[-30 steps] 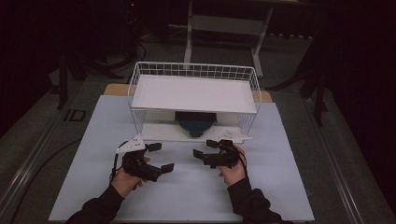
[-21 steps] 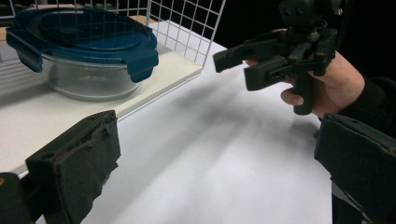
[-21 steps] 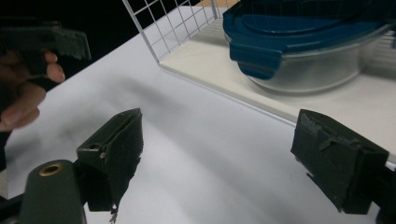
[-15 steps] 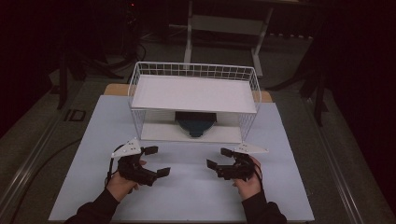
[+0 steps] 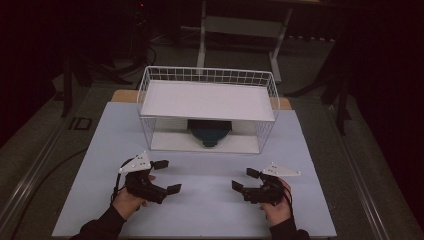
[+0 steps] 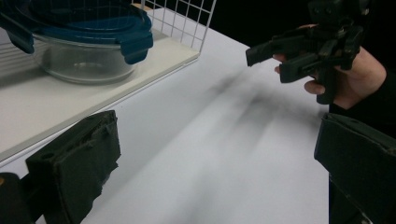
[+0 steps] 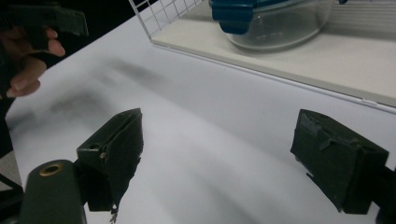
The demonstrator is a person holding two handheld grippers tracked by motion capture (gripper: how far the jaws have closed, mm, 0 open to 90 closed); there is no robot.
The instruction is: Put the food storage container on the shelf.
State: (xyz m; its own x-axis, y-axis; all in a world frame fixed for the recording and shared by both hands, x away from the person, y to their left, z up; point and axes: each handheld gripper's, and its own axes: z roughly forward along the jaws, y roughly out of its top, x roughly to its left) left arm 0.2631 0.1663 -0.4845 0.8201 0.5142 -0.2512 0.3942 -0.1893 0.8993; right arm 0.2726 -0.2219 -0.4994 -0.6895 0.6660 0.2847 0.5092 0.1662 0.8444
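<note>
Your left gripper (image 5: 167, 176) is sitting low over the near left part of the white table (image 5: 210, 210), jaws spread wide apart with nothing between them, pointing off to the right. Your left hand (image 5: 127, 200) wraps the body from the near side, and the grey three-cornered plate (image 5: 136, 163) rides on top. Your right gripper (image 5: 245, 180) mirrors it over on the near right, jaws also spread and empty, pointing left toward the other one, with your right hand (image 5: 276, 207) behind it. The two are well apart, with bare tabletop between them. In the left gripper view you can see the right gripper (image 6: 299, 51) farther off, held in the hand, jaws parted there too. Further out, at the far middle of the table, there's a white wire basket (image 5: 207, 82) standing like a rack with a white board (image 5: 207, 100) laid across its top and another flat board (image 5: 170, 142) under it. Down on that lower board, roughly centred, sits a clear glass container (image 7: 275, 30) with a dark blue clip-on lid (image 6: 93, 25), lid on. Both grippers are on the near side of the basket, not touching it. Beyond the table it's just dark floor and a pale metal stand (image 5: 245, 25).
</note>
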